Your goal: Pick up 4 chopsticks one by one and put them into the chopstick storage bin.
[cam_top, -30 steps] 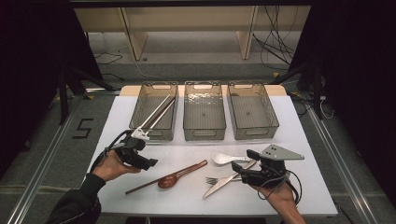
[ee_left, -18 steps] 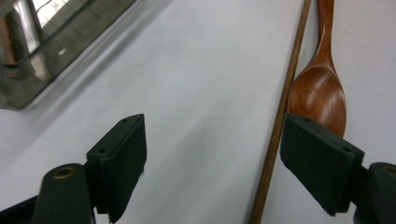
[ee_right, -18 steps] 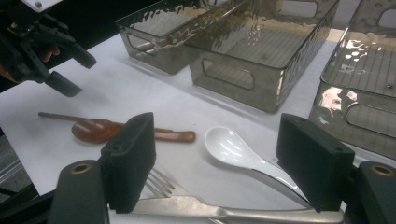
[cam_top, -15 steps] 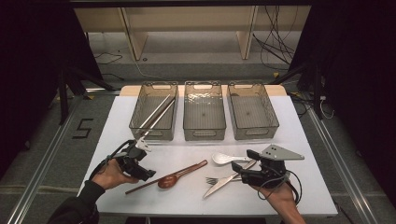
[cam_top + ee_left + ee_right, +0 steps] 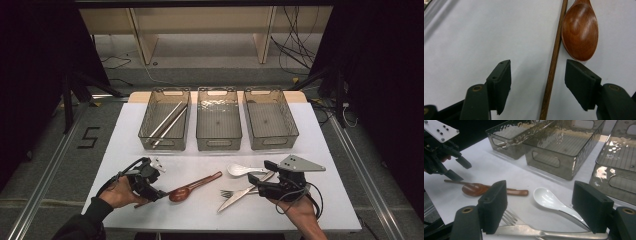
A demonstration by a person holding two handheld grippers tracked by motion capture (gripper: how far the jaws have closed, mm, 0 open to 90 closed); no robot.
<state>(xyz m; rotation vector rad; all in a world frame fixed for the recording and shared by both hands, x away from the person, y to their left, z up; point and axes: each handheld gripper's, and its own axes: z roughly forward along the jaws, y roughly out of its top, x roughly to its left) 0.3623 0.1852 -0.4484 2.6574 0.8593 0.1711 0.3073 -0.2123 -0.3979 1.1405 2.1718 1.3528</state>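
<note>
A thin wooden stick [image 5: 551, 75] lies on the white table beside the bowl of a brown wooden spoon [image 5: 580, 30]. My left gripper [image 5: 537, 75] straddles the stick; its jaws have just been closing, and both pads still stand clear of the wood. From above, the left gripper [image 5: 156, 186] sits low at the spoon's [image 5: 192, 187] left end. My right gripper [image 5: 257, 182] rests open over a knife [image 5: 536, 232] and a fork [image 5: 509, 217], with a white spoon [image 5: 549, 200] lying just beyond its jaws.
Three clear grey bins stand in a row at the back: the left bin [image 5: 164, 144] holds two metal chopsticks [image 5: 167, 122], while the middle bin [image 5: 219, 143] and right bin [image 5: 274, 142] hold nothing I can see. The table's near edge runs close to both hands.
My left gripper has come down and toward the near edge onto the wooden stick, and its jaws have narrowed around it. The right gripper has stayed put.
</note>
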